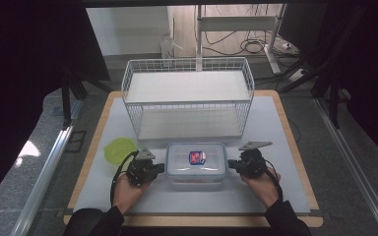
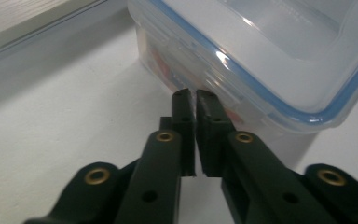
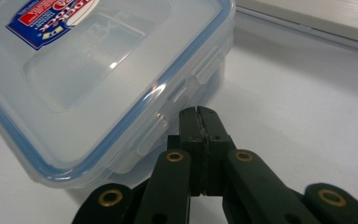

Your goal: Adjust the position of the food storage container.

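The clear rectangular plastic container with a blue-sealed lid (image 1: 196, 160) lies flat near the front of the white table mat (image 1: 285, 187), its long axis running left to right, lid and red-blue label facing up. The left gripper (image 1: 160, 167) has its jaws nearly together, a thin slit between them, tips at the container's left end clasp. The right gripper (image 1: 232, 164) is pressed closed, empty, tips at the right end clasp. A lime-green round lid (image 1: 119, 149) lies left. Behind stands a white wire shelf rack (image 1: 187, 98).

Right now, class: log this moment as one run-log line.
left gripper: nearly shut, at container left clip | right gripper: shut, at right clip | lid: on | basket: behind
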Demonstrator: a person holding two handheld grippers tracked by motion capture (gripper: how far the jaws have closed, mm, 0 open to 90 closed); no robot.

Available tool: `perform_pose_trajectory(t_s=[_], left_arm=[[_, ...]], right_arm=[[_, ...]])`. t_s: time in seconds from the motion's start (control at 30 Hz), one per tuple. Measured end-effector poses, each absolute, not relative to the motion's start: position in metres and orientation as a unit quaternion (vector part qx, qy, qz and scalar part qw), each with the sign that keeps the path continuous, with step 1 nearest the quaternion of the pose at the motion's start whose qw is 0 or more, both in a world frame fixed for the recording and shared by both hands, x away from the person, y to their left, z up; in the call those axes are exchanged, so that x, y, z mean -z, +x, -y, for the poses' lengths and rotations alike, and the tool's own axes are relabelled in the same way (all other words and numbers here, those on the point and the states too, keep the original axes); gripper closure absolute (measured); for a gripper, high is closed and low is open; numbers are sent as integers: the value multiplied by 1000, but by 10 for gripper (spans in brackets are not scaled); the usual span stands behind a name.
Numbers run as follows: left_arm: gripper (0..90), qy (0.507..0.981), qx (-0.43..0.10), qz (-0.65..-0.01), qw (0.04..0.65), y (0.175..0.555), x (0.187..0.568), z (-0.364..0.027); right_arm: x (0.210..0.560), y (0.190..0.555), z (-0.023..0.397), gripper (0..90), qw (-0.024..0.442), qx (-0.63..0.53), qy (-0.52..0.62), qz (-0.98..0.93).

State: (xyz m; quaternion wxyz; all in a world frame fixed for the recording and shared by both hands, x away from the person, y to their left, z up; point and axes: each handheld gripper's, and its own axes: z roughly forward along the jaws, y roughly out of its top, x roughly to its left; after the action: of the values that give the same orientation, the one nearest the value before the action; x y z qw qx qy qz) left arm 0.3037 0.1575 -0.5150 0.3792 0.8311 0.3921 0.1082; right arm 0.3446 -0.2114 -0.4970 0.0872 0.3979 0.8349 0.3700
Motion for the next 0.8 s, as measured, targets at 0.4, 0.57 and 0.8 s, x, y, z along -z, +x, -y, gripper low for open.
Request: perform_pose_trajectory(t_s=[0.4,0.57,0.8], left_arm=[[293,826,-166,-385,376,284,510,-181],[188,818,-159,-378,404,278,509,-188],[68,829,-176,-361,389,267,513,-189]], right_arm=[[487,334,240,473,127,-381,405,-821],[485,328,240,312,133,-392,385,-825],[488,322,236,109,120,-408,375,-824]])
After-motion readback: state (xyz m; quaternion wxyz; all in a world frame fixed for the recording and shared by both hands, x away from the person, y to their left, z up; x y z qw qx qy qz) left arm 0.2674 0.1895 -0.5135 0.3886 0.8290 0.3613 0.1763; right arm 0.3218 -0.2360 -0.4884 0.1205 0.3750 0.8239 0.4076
